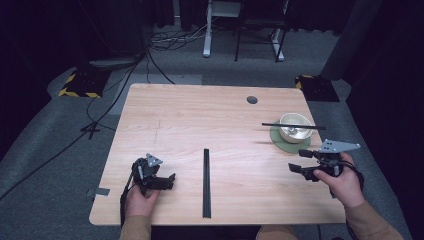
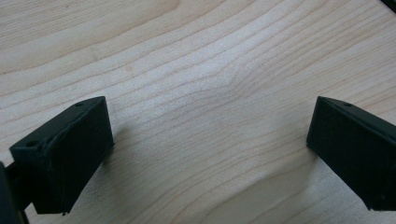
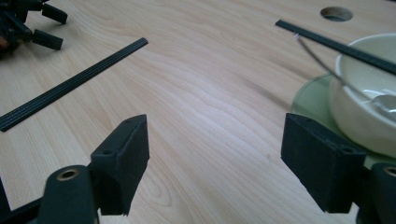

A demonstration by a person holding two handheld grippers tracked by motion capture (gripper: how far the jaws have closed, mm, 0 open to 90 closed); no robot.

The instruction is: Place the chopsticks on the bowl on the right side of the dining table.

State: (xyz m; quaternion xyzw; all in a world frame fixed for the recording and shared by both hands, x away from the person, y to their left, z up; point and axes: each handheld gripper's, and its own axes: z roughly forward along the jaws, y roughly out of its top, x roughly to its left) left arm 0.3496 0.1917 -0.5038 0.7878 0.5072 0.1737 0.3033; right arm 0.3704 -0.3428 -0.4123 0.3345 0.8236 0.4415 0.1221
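My left gripper point(image 1: 167, 172) rests low on the table near the front left, held by a hand, jaws wide apart. In the left gripper view it point(image 2: 208, 121) is open over bare wood. My right gripper point(image 1: 296, 161) hovers at the front right, open and holding nothing, just in front of a white bowl point(image 1: 295, 127). The bowl stands on a green plate point(image 1: 280, 142). In the right gripper view the gripper point(image 3: 217, 140) faces the table with the bowl point(image 3: 369, 116) to its right. A thin black stick point(image 3: 327, 42) lies across the rim and a metal spoon point(image 3: 385, 100) sits inside.
A long black ribbed strip point(image 1: 206, 182) lies lengthwise in the front middle of the table, between the two grippers. A round cable hole point(image 1: 252, 100) is near the far edge. Cables and a desk frame stand on the floor beyond the table.
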